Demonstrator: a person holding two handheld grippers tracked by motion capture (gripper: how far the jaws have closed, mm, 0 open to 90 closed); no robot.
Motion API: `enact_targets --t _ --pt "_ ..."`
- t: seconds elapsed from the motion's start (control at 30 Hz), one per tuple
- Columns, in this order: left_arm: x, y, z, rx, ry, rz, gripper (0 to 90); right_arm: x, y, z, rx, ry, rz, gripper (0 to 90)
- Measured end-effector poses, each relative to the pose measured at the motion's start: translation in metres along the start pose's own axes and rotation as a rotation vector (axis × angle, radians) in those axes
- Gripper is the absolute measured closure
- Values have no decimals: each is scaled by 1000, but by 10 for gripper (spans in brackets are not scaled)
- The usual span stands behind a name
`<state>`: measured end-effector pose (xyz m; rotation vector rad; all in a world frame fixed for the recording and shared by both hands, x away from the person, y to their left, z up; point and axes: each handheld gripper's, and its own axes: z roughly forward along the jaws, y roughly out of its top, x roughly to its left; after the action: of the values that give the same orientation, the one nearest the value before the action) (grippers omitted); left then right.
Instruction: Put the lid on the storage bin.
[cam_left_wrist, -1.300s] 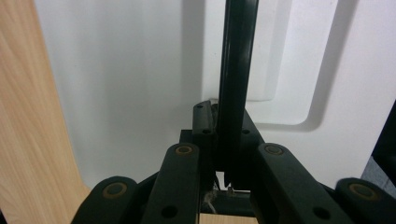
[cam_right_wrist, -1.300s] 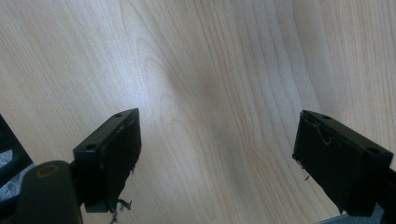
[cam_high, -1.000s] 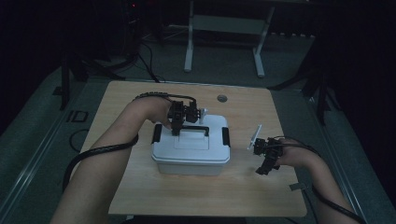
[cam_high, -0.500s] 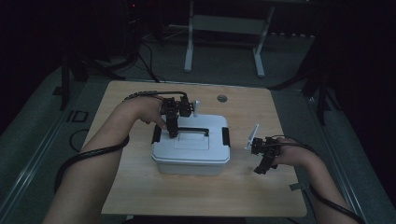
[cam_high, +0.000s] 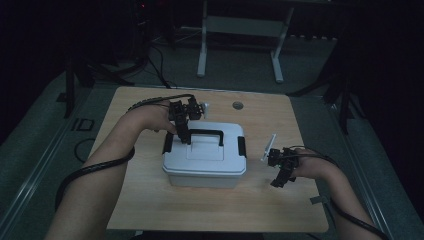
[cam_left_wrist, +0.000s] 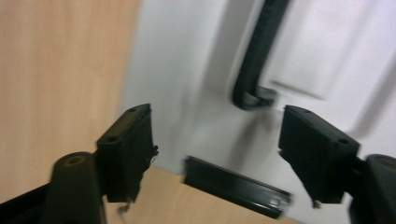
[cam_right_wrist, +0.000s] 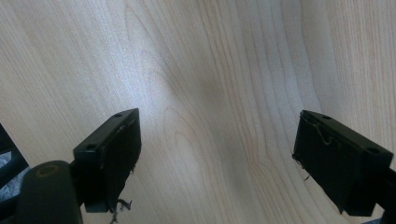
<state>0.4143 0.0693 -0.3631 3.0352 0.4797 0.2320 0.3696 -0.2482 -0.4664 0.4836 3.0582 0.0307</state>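
Note:
A white lidded box (cam_high: 205, 160) stands in the middle of the wooden table (cam_high: 150, 210), with a black handle (cam_high: 206, 134) lying on its lid and a black latch (cam_high: 168, 144) on its left side. My left gripper (cam_high: 183, 131) hovers over the lid's left end, by the handle's left foot. Its jaws have just been opening and now stand open with nothing gripped; the left gripper (cam_left_wrist: 217, 126) looks down on the handle's end (cam_left_wrist: 254, 70) and the latch (cam_left_wrist: 236, 186). My right gripper (cam_high: 280, 175) rests open on bare table to the right of the box, and the right gripper (cam_right_wrist: 215, 126) has wood between its jaws.
A second black latch (cam_high: 242, 146) sits on the box's right side. A round hole (cam_high: 237, 105) marks the table's back edge. Cables trail off the table's left side (cam_high: 95, 167). A white desk frame (cam_high: 240, 30) stands on the floor behind.
My left gripper has shifted a little to the left over the lid and its jaws have gone from shut to open. The right gripper has stayed put.

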Motion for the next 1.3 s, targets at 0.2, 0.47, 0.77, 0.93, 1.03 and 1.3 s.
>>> enact_targets --t 0.2,0.47,0.77,0.93,1.03,1.3 --pt "1 -21 4 -48 -54 -17 124 0 -1 1 -4 -1 6 147" --pt "0 -56 10 -122 -73 -54 24 0 -4 2 -7 -1 15 147" --pt "-6 -95 13 -181 -110 -101 24 -2 -7 5 -10 -3 29 147" --pt "-14 -120 17 -206 -102 -127 24 -4 -13 4 -26 -11 43 147" --pt "-19 -132 25 -208 -97 -130 24 -4 -15 5 -28 -10 50 147" --pt "-29 -152 45 -198 -105 -146 24 -4 -21 4 -48 -14 66 147"
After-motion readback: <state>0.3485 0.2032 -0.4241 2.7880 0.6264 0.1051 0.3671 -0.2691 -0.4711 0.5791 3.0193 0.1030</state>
